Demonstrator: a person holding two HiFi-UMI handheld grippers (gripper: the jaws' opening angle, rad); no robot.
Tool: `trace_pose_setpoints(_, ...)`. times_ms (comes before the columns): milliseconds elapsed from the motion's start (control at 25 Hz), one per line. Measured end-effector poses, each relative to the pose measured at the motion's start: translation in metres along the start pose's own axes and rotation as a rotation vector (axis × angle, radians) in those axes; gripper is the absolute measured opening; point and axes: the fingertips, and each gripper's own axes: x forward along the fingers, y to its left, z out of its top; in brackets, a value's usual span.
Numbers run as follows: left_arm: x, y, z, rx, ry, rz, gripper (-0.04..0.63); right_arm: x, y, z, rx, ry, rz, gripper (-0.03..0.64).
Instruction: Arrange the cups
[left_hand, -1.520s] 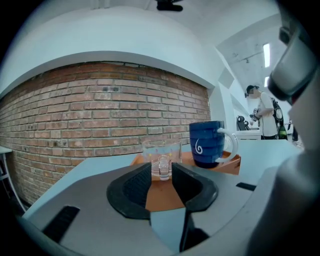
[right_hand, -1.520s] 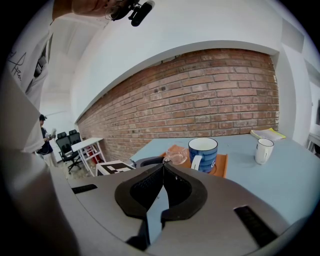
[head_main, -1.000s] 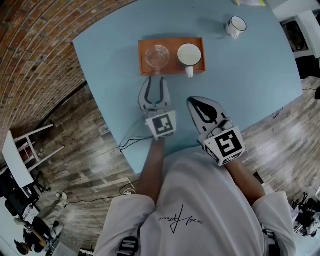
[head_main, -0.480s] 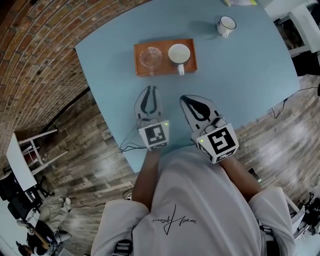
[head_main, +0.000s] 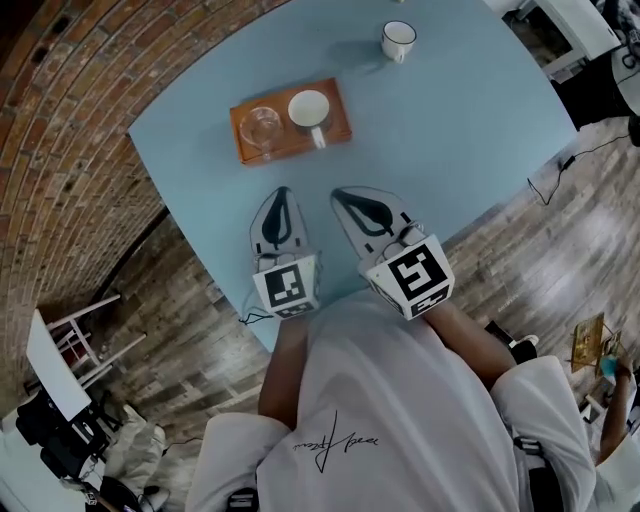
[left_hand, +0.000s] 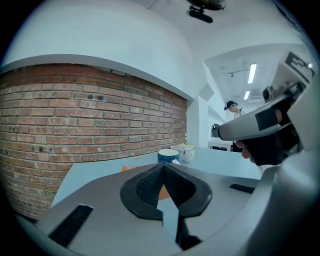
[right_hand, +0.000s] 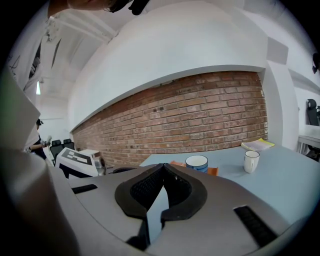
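An orange tray (head_main: 334, 112) lies on the light blue table (head_main: 450, 120); it holds a clear glass cup (head_main: 260, 127) on its left and a blue mug with a white inside (head_main: 309, 109) on its right. A small white mug (head_main: 398, 40) stands alone further back. My left gripper (head_main: 280, 195) hangs near the table's front edge, short of the tray; its jaws have just been closing and stand shut with nothing between them. My right gripper (head_main: 343, 196) hovers beside it, shut and empty. In the right gripper view the blue mug (right_hand: 197, 163) and the white mug (right_hand: 251, 161) show ahead.
A brick wall (head_main: 70, 110) runs along the table's left side. A yellow-edged book (right_hand: 258, 145) lies at the far end of the table. Wooden floor with cables (head_main: 560, 160) shows to the right, and a white stool (head_main: 60, 340) stands at the lower left.
The left gripper's jaws have gone from wide open to shut, empty. Both grippers have drawn back from the tray toward the table's front edge and risen.
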Motion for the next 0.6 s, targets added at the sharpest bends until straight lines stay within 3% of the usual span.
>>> trace_pose_setpoints(600,-0.028,-0.018,0.026,-0.079,-0.017,-0.133,0.009,-0.019,0.013,0.006,0.009,-0.018,-0.041,0.020)
